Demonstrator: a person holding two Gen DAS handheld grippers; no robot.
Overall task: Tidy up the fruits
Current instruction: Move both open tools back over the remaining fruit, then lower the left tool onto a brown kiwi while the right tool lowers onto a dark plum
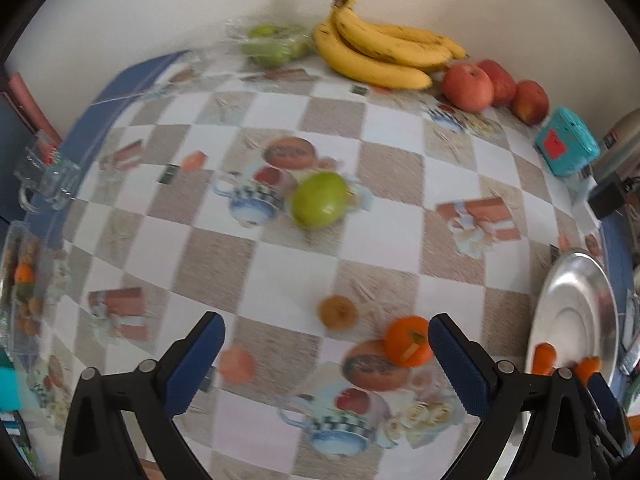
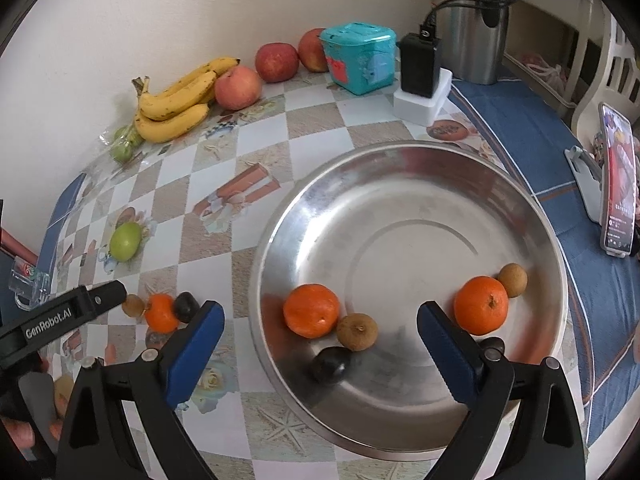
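From the right wrist view, the right gripper (image 2: 318, 322) hangs over the near rim of the steel plate (image 2: 420, 184), jaws spread as wide as they go and nothing between the pads. Just past the fingertips, inside the plate, a dark plum-like fruit (image 2: 329, 365) lies at about 6 o'clock, a small brown fruit (image 2: 357, 331) and a tangerine (image 2: 311, 310) touching each other just beyond it, and a second tangerine (image 2: 481, 305) with another brown fruit (image 2: 512, 279) at about 4 o'clock. In the left wrist view, the left gripper (image 1: 326, 338) is also wide open and empty, above the checked tablecloth (image 1: 280, 264); a loose tangerine (image 1: 409, 341) sits just beside its right finger, off the plate at 9 o'clock. Farther out lies a green fruit (image 1: 319, 199), then at 12 o'clock by the wall bananas (image 1: 380, 50) and red apples (image 1: 467, 87).
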